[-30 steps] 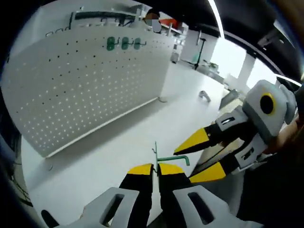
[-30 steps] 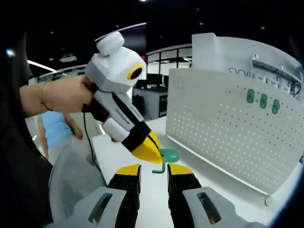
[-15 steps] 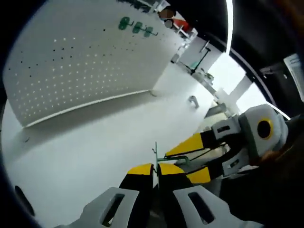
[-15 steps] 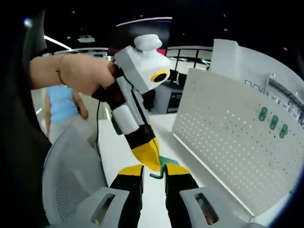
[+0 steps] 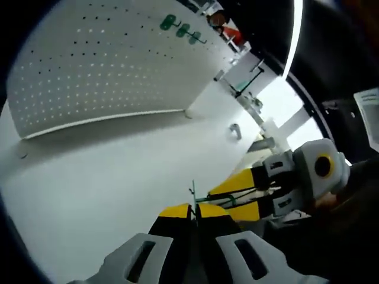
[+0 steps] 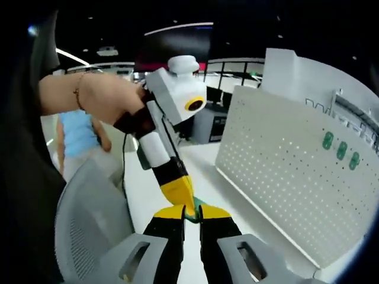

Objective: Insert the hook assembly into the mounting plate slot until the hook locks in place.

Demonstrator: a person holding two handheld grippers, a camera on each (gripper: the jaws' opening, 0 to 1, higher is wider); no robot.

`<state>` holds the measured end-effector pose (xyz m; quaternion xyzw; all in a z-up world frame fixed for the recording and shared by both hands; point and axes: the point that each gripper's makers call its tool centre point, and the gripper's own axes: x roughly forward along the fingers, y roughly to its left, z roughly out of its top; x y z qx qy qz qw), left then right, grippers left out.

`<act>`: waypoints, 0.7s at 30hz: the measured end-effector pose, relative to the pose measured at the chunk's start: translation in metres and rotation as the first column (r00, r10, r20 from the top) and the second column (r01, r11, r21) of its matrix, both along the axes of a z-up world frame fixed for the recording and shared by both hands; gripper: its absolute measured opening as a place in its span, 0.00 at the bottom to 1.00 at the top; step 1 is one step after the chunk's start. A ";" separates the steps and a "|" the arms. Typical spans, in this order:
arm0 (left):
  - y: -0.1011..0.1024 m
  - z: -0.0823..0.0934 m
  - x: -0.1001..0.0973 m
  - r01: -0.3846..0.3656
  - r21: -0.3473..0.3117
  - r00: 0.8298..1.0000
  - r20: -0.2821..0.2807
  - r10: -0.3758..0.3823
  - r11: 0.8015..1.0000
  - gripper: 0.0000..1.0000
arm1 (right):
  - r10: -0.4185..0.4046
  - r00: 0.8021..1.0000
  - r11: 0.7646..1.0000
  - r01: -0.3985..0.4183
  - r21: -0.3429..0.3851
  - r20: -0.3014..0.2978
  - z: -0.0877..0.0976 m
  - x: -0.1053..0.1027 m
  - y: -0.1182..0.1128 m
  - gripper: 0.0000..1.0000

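Observation:
In the left gripper view my left gripper (image 5: 193, 208) is shut on a thin green wire hook (image 5: 193, 192) that stands up from its yellow tips. The hook's green arm runs right, between the yellow jaws of my right gripper (image 5: 240, 195), which comes in from the right. In the right gripper view my right gripper (image 6: 192, 212) has its jaws close together on the green plastic piece (image 6: 193, 208) of the hook assembly. The left gripper's yellow tip (image 6: 177, 189) reaches down to that piece, held by a hand. The white pegboard (image 6: 278, 160) stands to the right.
The pegboard (image 5: 100, 59) carries three green hooks (image 5: 183, 28) near its top, also green hooks (image 6: 340, 151). A small metal part (image 5: 235, 130) lies on the white table (image 5: 106, 177). A grey mesh chair (image 6: 89, 225) is at the left, with a person in blue (image 6: 80, 139) behind.
My right gripper's jaws have narrowed from a wide gap onto the green piece. Both views have tilted; the left gripper stays shut on the hook wire.

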<state>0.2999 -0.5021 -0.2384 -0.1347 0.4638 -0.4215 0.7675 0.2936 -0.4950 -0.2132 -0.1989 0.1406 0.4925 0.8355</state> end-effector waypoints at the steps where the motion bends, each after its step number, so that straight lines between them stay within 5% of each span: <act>1: 0.000 0.000 0.000 -0.002 -0.003 1.000 -0.005 0.002 1.000 0.04 | 0.013 0.999 0.999 -0.012 -0.030 0.029 0.000 0.000 0.000 0.06; 13: -0.003 0.001 0.000 -0.022 -0.041 1.000 -0.020 0.021 0.999 0.04 | 0.075 0.987 0.984 -0.051 -0.172 0.139 0.000 0.003 -0.003 0.00; 21: -0.010 0.000 0.003 -0.044 -0.049 0.999 0.019 0.045 0.998 0.02 | -0.006 0.999 0.995 0.011 -0.101 0.053 0.000 0.009 -0.008 0.00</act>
